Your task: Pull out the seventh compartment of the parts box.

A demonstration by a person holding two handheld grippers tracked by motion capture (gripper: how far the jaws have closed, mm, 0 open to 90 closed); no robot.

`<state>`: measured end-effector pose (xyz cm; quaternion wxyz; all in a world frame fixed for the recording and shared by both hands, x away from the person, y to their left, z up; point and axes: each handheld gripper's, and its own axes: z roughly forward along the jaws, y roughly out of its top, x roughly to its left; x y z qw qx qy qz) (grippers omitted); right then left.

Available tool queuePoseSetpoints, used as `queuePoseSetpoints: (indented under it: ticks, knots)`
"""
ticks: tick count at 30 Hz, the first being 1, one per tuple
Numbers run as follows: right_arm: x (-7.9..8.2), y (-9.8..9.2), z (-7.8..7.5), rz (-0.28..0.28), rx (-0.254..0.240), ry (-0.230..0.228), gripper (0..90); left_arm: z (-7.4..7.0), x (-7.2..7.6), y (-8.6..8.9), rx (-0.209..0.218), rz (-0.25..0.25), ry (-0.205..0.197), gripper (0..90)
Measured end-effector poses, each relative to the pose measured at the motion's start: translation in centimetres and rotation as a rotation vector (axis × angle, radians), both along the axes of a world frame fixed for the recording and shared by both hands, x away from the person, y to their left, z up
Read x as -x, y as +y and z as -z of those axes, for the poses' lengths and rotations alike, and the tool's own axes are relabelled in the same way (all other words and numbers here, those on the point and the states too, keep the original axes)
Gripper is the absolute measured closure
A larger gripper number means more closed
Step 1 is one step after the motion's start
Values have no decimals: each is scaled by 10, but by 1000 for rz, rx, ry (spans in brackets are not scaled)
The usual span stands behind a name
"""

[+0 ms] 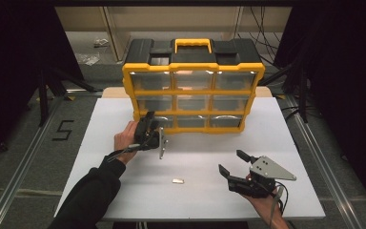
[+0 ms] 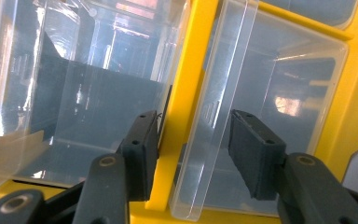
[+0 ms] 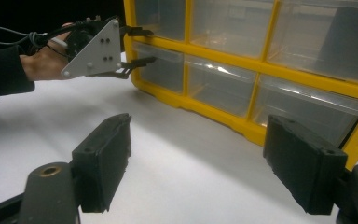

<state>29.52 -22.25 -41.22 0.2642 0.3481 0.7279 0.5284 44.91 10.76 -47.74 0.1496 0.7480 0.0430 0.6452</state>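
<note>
At the left of the white table point(image 1: 124, 191), a dark-sleeved forearm comes in from the near edge, and its hand holds the left gripper point(image 1: 151, 125) against the front of the yellow drawer organizer point(image 1: 193, 90), at the organizer's bottom-left corner. In the left gripper view, this gripper's jaws stand half apart with the clear front lip of the bottom-left drawer point(image 2: 214, 116) between them. One pad lies over the organizer's yellow divider bar point(image 2: 179, 107) and the other sits inside the drawer's mouth, apart from the plastic, so the pads are not pressing on the lip. The right gripper view shows the same left gripper point(image 3: 135, 46), grey plate outward, with its fingers at that drawer's front.

In front of the organizer, about midway across the table, lies a small metal piece point(image 1: 178, 181), well apart from both grippers.

Farther right, in front of the organizer's right half and near the table's near edge, the right gripper point(image 1: 232, 163) is held above the table, its jaws spread wide with nothing between them and pointed toward the organizer's bottom row.
</note>
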Motion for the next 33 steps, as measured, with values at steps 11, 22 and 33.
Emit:
queuePoseSetpoints:
  ticks: [11,22,33]
  knots:
    - [0,0,0,-1,2,0,245,0,3,-1,-20,-10,-26,602]
    - [0,0,0,-3,4,4,247,0,7,-2,-48,4,11,726]
    - [0,0,0,-3,4,4,248,-1,9,-1,-81,23,15,742]
